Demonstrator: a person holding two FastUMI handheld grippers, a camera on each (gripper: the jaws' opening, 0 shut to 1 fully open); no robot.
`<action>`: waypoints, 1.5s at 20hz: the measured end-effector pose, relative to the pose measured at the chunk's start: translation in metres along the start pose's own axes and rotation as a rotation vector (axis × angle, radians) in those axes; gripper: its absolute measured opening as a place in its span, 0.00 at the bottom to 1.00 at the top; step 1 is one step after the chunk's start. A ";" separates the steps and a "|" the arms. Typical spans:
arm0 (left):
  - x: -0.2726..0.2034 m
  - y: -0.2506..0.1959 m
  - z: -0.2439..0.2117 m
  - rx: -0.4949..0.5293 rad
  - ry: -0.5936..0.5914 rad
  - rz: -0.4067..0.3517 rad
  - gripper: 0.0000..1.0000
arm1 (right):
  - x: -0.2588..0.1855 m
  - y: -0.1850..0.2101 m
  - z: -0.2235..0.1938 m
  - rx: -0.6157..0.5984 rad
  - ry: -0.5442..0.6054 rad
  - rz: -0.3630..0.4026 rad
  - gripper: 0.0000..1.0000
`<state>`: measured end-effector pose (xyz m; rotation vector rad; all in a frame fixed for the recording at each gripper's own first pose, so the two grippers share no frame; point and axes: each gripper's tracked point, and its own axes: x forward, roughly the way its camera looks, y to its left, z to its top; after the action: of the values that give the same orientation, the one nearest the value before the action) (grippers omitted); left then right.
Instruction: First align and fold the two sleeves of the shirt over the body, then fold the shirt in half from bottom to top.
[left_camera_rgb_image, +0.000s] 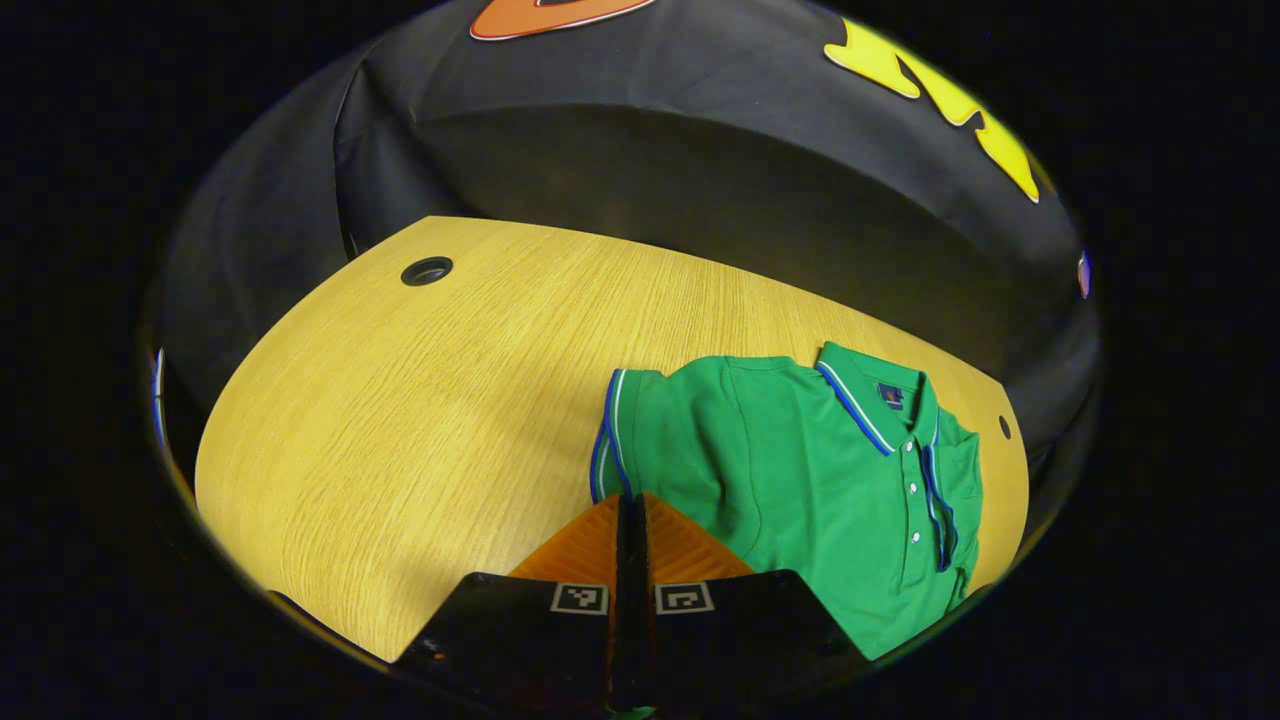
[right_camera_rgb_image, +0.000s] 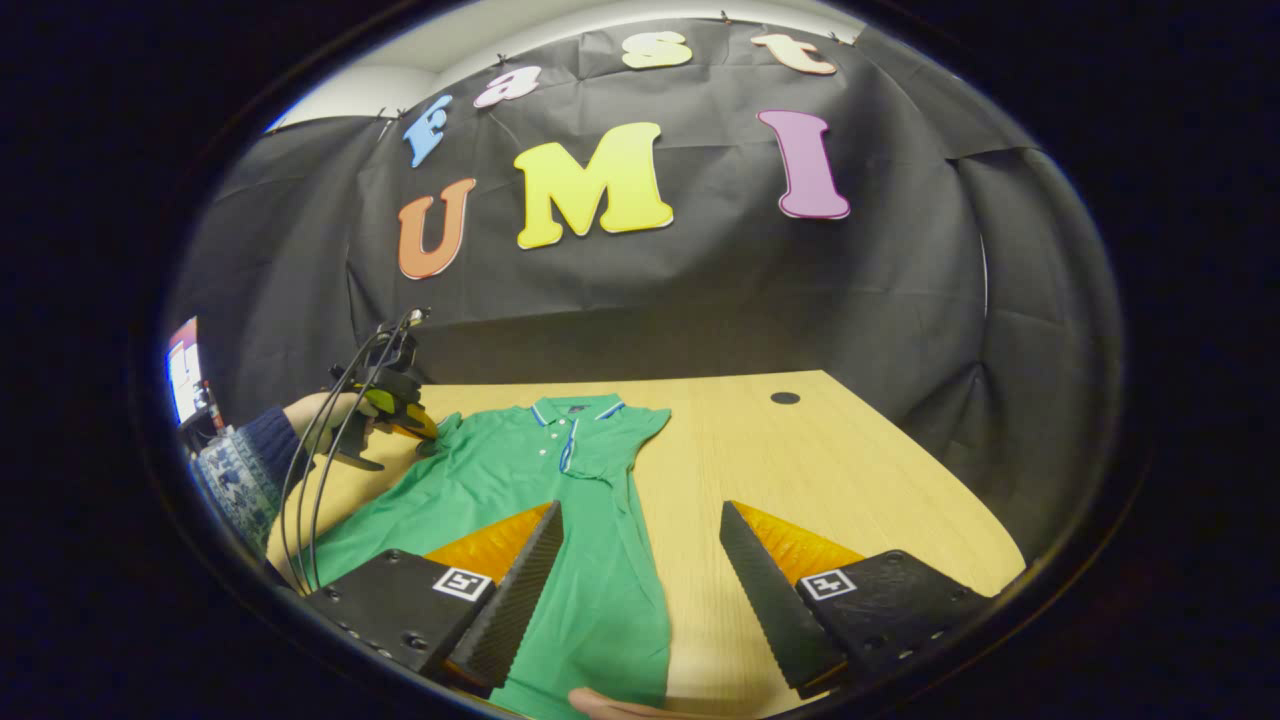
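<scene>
1. The desk (right_camera_rgb_image: 860, 470) is a pale wood-grain top, with the booth's black cloth wall behind it. In the right gripper view its right half lies bare.
2. The green shirt (right_camera_rgb_image: 590, 560) lies flat on the desk, front side up, with its collar (right_camera_rgb_image: 575, 408) toward the back wall and its body running down toward the near edge. In the left gripper view the shirt (left_camera_rgb_image: 800, 470) sits at the right part of the desk (left_camera_rgb_image: 400, 430), with the collar (left_camera_rgb_image: 860, 395) and button placket at upper right.
3. The right gripper (right_camera_rgb_image: 640, 570) hangs low over the near end of the shirt. Its jaws are spread wide apart with nothing between them; one finger is over the green cloth, the other over bare desk.
4. The left gripper (left_camera_rgb_image: 632, 520) has its jaws clenched together at the edge of the shirt's sleeve (left_camera_rgb_image: 625, 420), just below the striped cuff. Whether cloth is pinched between them cannot be told.
5. In the right gripper view, that left gripper (right_camera_rgb_image: 390, 410) shows at the far left shoulder of the shirt, held by a hand (right_camera_rgb_image: 330, 415) in a dark sleeve, cables trailing down from it.
6. The sleeve (right_camera_rgb_image: 645, 420) on the opposite side lies spread out flat on the desk.
7. Two round cable holes are in the desk: one (right_camera_rgb_image: 785, 398) near the back right, another (left_camera_rgb_image: 427, 271) near a back corner in the left gripper view.
</scene>
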<state>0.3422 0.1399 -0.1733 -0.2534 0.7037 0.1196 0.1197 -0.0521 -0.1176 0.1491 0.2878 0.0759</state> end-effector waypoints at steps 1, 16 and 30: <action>-0.003 -0.004 0.000 -0.004 0.003 -0.012 0.03 | -0.001 -0.001 0.001 0.005 0.000 0.001 0.96; -0.041 -0.158 -0.008 0.145 0.002 -0.203 0.08 | -0.005 -0.018 -0.002 0.034 -0.009 -0.021 0.96; -0.212 -0.147 -0.002 0.241 -0.345 -0.204 1.00 | -0.067 0.013 0.015 -0.020 -0.102 -0.020 0.96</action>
<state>0.2089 -0.0074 -0.0080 -0.0684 0.3413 -0.1150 0.0589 -0.0479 -0.0823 0.1294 0.1864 0.0512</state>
